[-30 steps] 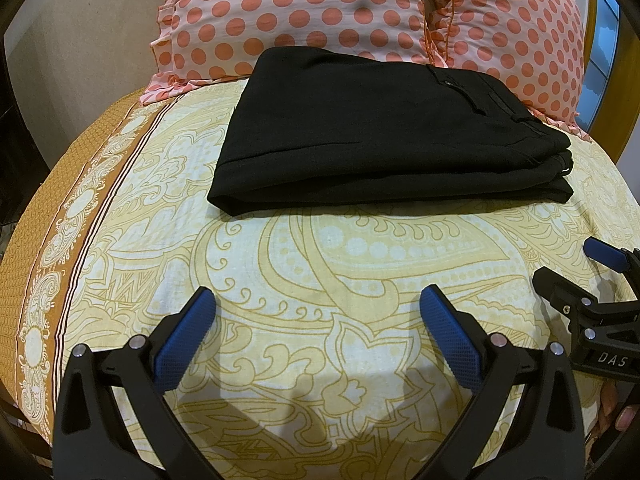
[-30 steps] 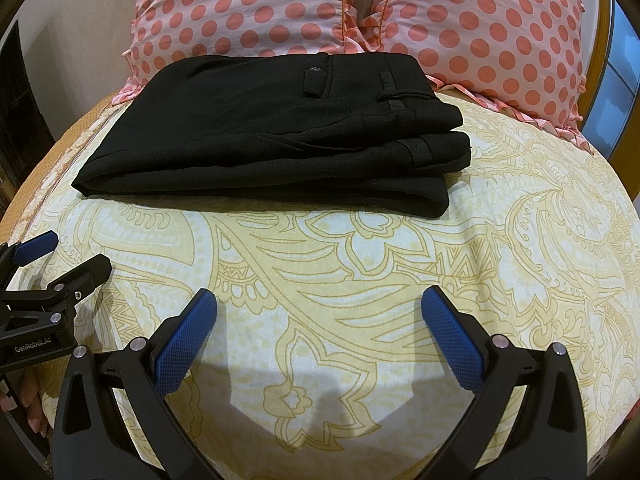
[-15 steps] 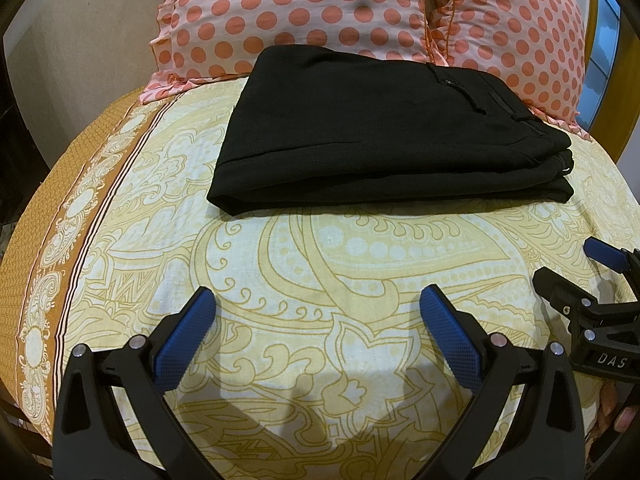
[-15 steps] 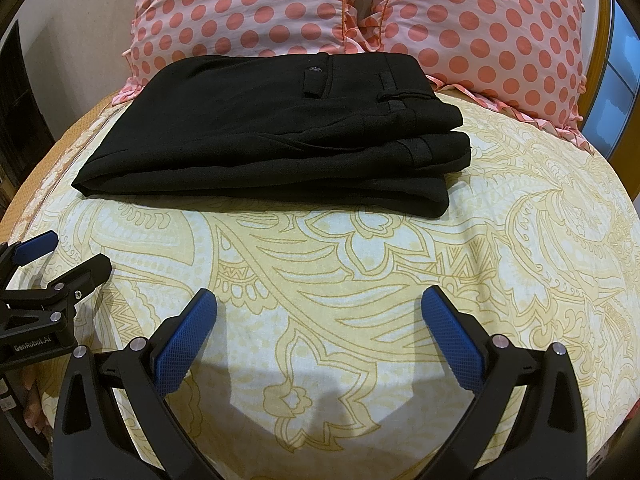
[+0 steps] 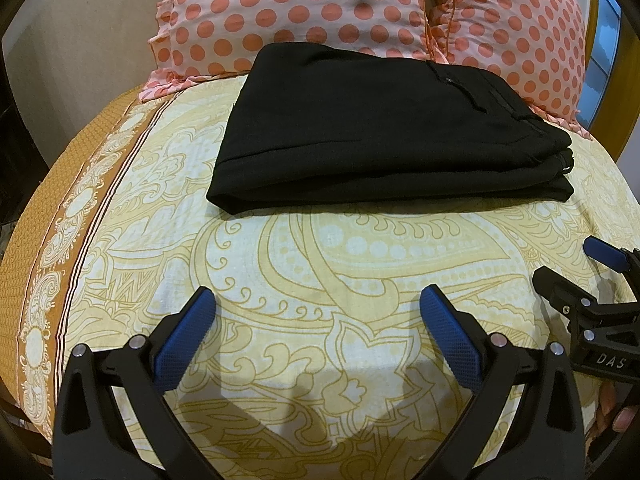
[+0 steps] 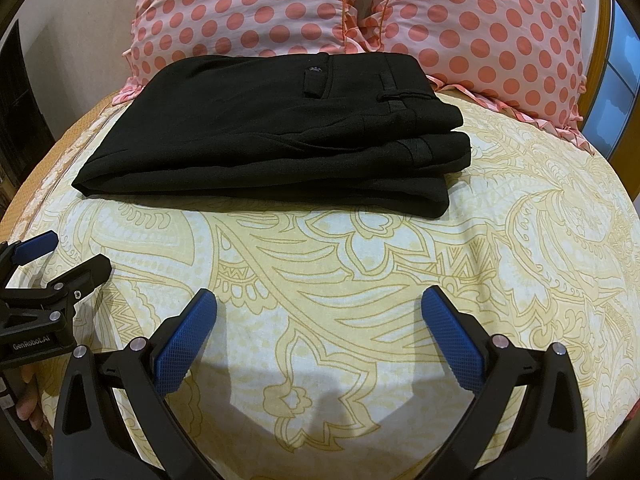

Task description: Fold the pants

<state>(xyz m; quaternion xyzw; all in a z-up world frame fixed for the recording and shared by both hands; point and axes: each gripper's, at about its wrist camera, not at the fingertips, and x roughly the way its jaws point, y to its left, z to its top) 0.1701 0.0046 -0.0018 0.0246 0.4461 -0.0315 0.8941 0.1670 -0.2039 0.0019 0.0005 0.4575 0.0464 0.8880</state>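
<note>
Already the black pants [image 5: 384, 128] lie folded in a flat stack at the far end of the bed, their back edge up against the two polka-dot pillows [image 5: 304, 8], so the folding looks done or nearly so. Both tools are released: the left gripper [image 5: 316, 328] and the right gripper [image 6: 318, 330] hang with their blue pads wide apart over bare bedsheet [image 6: 360, 272], holding nothing and well short of the cloth.

The pants look like soft woven dress fabric, light and limp, with no stiffness of their own (the layers at the right end already sit slightly stepped, one waistband [image 6: 404, 96] above another). Lifted by one corner, the stack would probably sag and slide open. I judge the safest hold to be a pinch through all layers at the thick folded near edge, one gripper toward each end, or else a flat press on top to smooth it. The waistband end is bulkier and should grip more surely than the thin hem end on the left.

There is plenty of open sheet between the grippers and the stack. Behind, the pillows close it in; the bed's left border lies near the hem end.
</note>
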